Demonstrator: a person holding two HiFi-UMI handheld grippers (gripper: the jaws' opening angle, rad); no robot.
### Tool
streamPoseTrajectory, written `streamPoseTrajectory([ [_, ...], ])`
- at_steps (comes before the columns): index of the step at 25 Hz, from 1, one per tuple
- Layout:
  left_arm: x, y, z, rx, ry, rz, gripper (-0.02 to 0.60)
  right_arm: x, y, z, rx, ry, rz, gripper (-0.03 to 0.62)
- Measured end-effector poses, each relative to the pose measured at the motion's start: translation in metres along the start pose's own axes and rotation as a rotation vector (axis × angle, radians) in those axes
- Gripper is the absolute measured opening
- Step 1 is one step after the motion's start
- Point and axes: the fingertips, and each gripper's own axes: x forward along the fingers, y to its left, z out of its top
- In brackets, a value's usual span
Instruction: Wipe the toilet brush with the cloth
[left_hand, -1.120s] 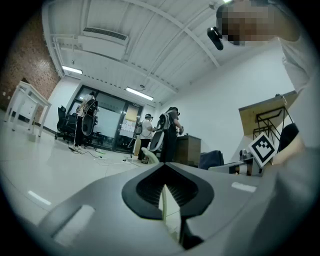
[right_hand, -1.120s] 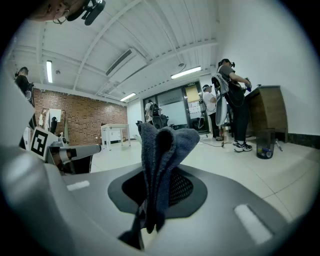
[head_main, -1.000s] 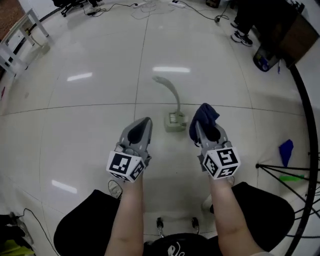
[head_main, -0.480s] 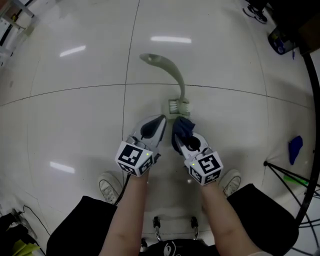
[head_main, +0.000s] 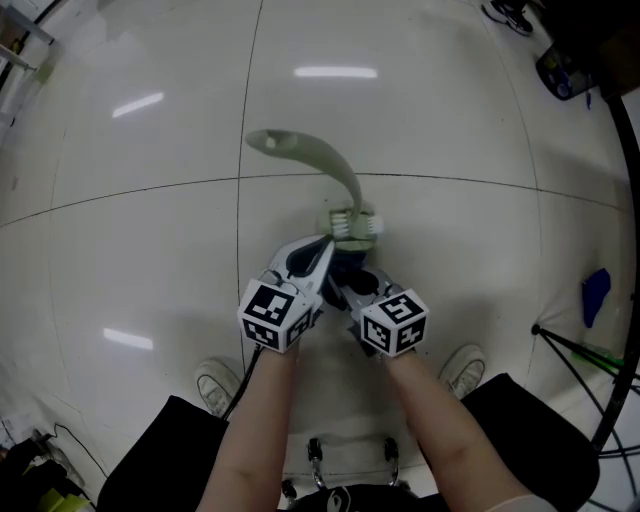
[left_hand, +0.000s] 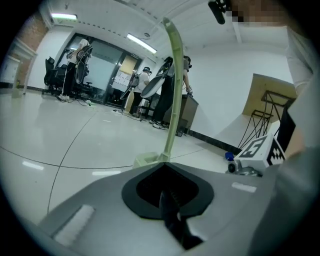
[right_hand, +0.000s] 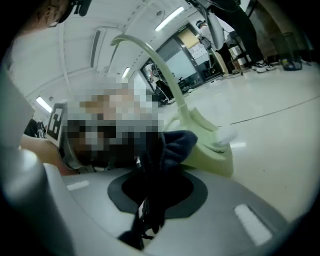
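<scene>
Pale green plastic toilet brush (head_main: 352, 224) with a long curved handle stands with its head down on the glossy white tiled floor (head_main: 140, 250). It sits just on the person's side of a tile joint that runs across the floor, and its handle rises and arcs away to the left. The left gripper view shows the handle (left_hand: 173, 100) climbing straight up from the blocky head just beyond the jaw tips. The left hand-held gripper (head_main: 318, 252) has its grey jaws pressed together with nothing between them (left_hand: 163, 172), its tips just short of the brush head. The right hand-held gripper (head_main: 352, 278) lies close beside it, with the two marker cubes nearly side by side. Its jaws are clamped on a dark blue cloth (head_main: 348, 266). In the right gripper view (right_hand: 152, 175) the crumpled cloth (right_hand: 175, 145) bunches up out of the closed jaws directly in front of the pale green brush head (right_hand: 207, 145). It looks to be against the head, though actual contact cannot be made out. Both bare forearms reach forward from the bottom of the head view. The toes of two light shoes (head_main: 218, 380) rest on the floor on either side of them. A small blue object (head_main: 595, 296) lies well apart near the right side of the floor.
</scene>
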Motion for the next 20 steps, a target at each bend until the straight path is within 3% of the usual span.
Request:
streamPoseTrajectory([
  [4,0.001,-0.001,-0.005,0.026,0.034,0.014,0.008,-0.011,-0.032,-0.005,0.133,-0.013,-0.055,0.064],
  [8,0.0,0.001,-0.005,0.027,0.034,0.017,0.008,-0.03,-0.071,-0.013,0.189,-0.013,-0.153,0.064],
  [15,-0.007,-0.001,-0.008,-0.04,0.01,0.04,0.008,-0.069,-0.11,-0.011,0.191,0.005,-0.252,0.064],
  [20,-0.008,-0.004,-0.009,-0.073,0.004,0.064,0.008,-0.07,-0.132,0.031,0.101,0.018,-0.255,0.064],
])
